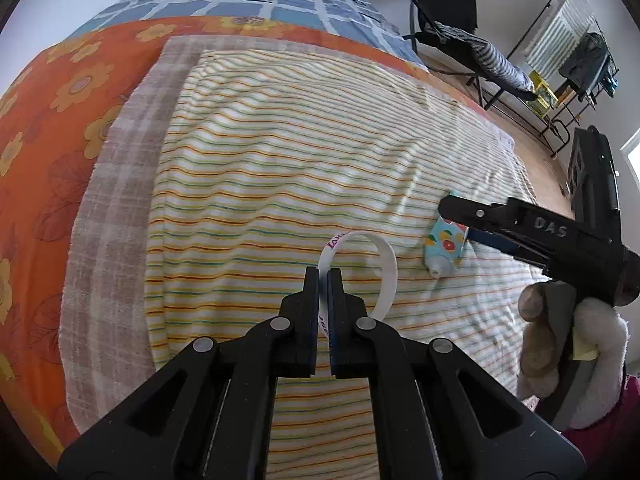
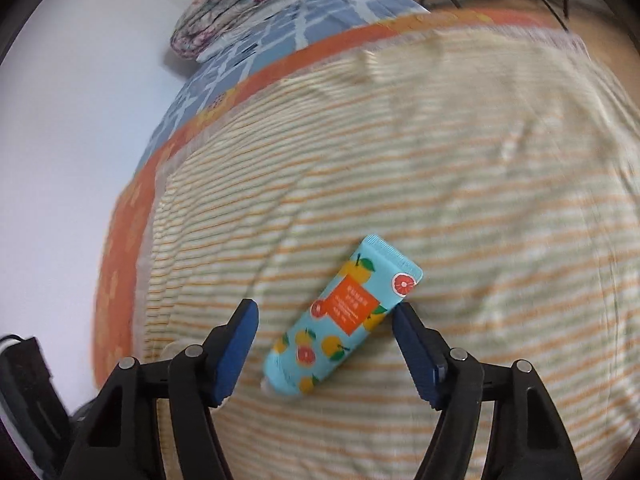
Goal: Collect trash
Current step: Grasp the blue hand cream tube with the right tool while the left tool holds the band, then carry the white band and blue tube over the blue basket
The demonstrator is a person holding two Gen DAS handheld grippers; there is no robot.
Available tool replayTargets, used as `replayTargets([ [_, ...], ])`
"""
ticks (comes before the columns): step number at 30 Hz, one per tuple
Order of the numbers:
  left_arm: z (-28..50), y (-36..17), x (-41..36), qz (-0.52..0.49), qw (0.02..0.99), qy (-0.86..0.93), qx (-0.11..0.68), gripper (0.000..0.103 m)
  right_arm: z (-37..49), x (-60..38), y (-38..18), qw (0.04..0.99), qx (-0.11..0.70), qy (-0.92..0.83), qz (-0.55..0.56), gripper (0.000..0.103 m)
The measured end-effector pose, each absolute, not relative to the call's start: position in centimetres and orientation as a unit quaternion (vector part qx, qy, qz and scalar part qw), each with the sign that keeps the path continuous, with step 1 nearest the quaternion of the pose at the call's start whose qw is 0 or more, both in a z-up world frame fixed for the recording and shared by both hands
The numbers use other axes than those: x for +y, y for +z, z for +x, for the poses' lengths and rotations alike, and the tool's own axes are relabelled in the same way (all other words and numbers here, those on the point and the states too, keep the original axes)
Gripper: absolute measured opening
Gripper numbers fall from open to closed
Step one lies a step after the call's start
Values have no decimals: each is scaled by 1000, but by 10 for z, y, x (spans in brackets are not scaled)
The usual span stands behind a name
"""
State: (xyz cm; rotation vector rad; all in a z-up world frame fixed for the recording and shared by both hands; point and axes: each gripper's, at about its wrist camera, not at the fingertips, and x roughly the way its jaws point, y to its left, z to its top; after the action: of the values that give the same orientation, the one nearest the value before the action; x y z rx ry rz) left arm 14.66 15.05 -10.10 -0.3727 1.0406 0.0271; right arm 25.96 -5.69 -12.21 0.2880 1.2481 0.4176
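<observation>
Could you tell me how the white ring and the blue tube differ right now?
The white ring is pinched on edge in the shut left claw, while the blue tube lies flat on the striped sheet, ungripped between the open right claw. The ring is a plain white open loop with some lettering; the tube is a solid flattened shape with a fruit print. Both are over the same sheet.

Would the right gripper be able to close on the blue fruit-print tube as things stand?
Probably yes: the right gripper is open with the tube lying between its fingers on the striped sheet, and nothing sits in between.
</observation>
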Motion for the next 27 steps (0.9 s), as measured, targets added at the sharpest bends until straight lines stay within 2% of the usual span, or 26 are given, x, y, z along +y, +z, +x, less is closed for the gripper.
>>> replayTargets([
  [2, 146, -102, 156, -179, 851, 18, 494, 1, 259, -44, -120, 798, 563, 197, 90, 79],
  [6, 145, -107, 162, -184, 848, 25, 496, 1, 253, -12, -120, 817, 540, 199, -35, 76],
  [9, 144, -108, 163, -184, 847, 26, 497, 1, 245, -2, -120, 826, 519, 194, -108, 60],
  [11, 143, -106, 162, -182, 849, 24, 496, 1, 244, -6, -117, 827, 515, 197, -111, 38],
  [12, 142, -105, 161, -180, 850, 23, 495, 1, 244, -10, -116, 827, 516, 199, -105, 32],
  [14, 140, -100, 158, -176, 854, 22, 490, 1, 247, -20, -114, 823, 522, 210, -79, 8],
  [20, 135, -86, 151, -165, 862, 21, 479, 1, 249, -55, -111, 810, 541, 227, 13, 5],
  [27, 129, -72, 142, -159, 869, 17, 469, 1, 230, -74, -88, 815, 525, 242, 13, 5],
])
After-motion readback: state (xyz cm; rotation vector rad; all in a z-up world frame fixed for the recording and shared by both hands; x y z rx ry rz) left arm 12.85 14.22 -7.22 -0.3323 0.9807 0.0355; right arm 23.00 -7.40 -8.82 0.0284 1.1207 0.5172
